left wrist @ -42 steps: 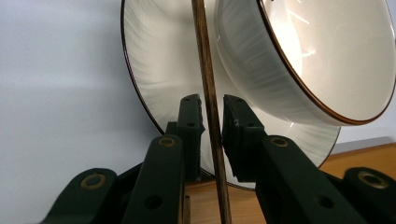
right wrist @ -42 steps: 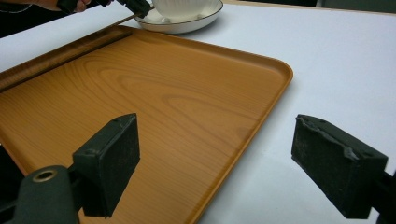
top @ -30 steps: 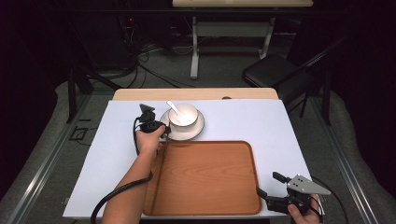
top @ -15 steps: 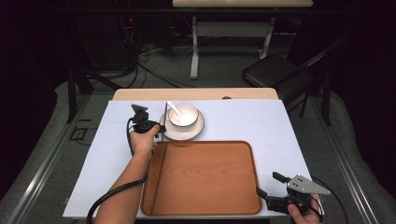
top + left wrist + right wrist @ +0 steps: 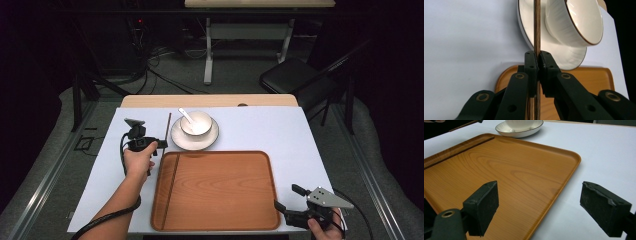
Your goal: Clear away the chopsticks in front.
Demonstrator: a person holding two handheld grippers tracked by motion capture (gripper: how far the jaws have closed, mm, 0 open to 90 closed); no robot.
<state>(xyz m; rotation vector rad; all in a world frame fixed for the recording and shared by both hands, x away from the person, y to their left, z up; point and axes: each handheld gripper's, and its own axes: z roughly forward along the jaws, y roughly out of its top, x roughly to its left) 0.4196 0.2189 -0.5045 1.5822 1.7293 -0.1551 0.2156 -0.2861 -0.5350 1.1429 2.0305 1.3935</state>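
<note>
the left gripper (image 5: 159, 143) sits over the white table cover (image 5: 80, 200), just left of the wooden tray's (image 5: 220, 220) far left corner, held in the person's left hand (image 5: 138, 161), whose forearm comes up from the bottom edge. its jaws are pressed tight on a thin dark wooden chopstick (image 5: 167, 125); in the left gripper view the two black pads (image 5: 532, 65) clamp the stick (image 5: 537, 30) with no gap, and the stick runs on past them toward the saucer. in the high view the held chopstick points away from the person, its far end beside the saucer's left rim. whether its tip touches the cover cannot be told.

a second chopstick (image 5: 174, 175) lies inside the tray along its left edge, running near to far; in the right gripper view it shows as a dark line (image 5: 459, 151) close to the tray's raised rim.

just beyond the tray's far edge stands a white saucer (image 5: 179, 140) with a thin dark rim line, a white ribbed cup (image 5: 200, 125) on it and a white spoon (image 5: 186, 116) leaning in the cup, handle toward the left. the left gripper view shows the cup (image 5: 579, 22) and saucer (image 5: 569, 57) close behind the stick.

the tray's middle is bare wood.

at the near right corner of the tray the right gripper (image 5: 286, 198) rests low in the person's right hand (image 5: 325, 231), a grey three-cornered plate on top. its jaws stand wide apart with nothing between them; in the right gripper view one pad (image 5: 482, 205) hangs over the tray's (image 5: 574, 157) near edge and the other over the white cover (image 5: 611, 150).
</note>
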